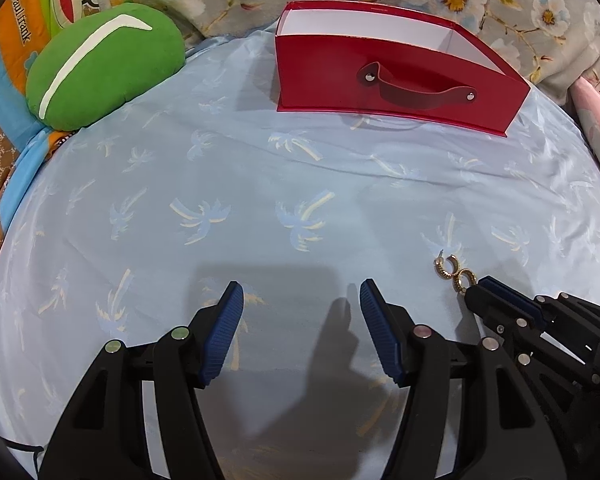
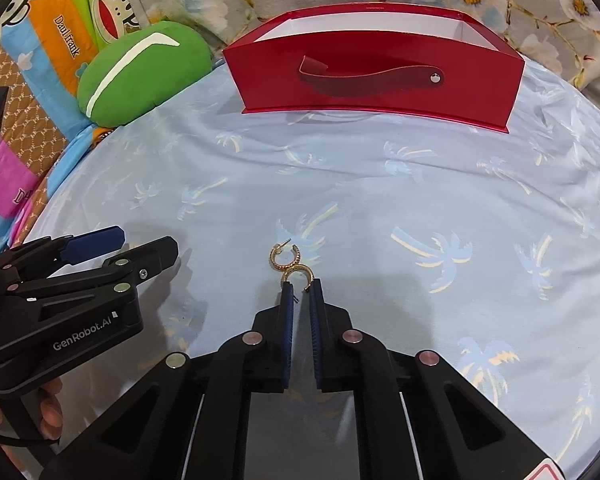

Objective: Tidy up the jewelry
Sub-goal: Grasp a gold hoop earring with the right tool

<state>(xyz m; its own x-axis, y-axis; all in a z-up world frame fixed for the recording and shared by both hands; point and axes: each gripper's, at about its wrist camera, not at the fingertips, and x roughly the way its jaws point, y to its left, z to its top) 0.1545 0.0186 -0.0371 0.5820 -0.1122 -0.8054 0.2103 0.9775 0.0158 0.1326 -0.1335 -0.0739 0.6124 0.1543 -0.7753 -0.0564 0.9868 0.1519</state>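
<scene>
- Mostly, a light blue sheet (image 2: 380, 200) with a palm-tree print covers the surface.
- At its far edge stands an open red box (image 2: 374, 84); a green cushion (image 2: 140, 76) lies at the far left corner.
- Right gripper (image 2: 300, 288) pinches the nearer of two gold hoop earrings (image 2: 286, 260) near the front edge.
- Left gripper (image 1: 302, 304) is spread wide, holding nothing.

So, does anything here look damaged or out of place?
Yes: the red box's strap handle has come loose at its left end, held only by the right rivet. The two gold hoop earrings lie bare on the blue sheet.
</scene>
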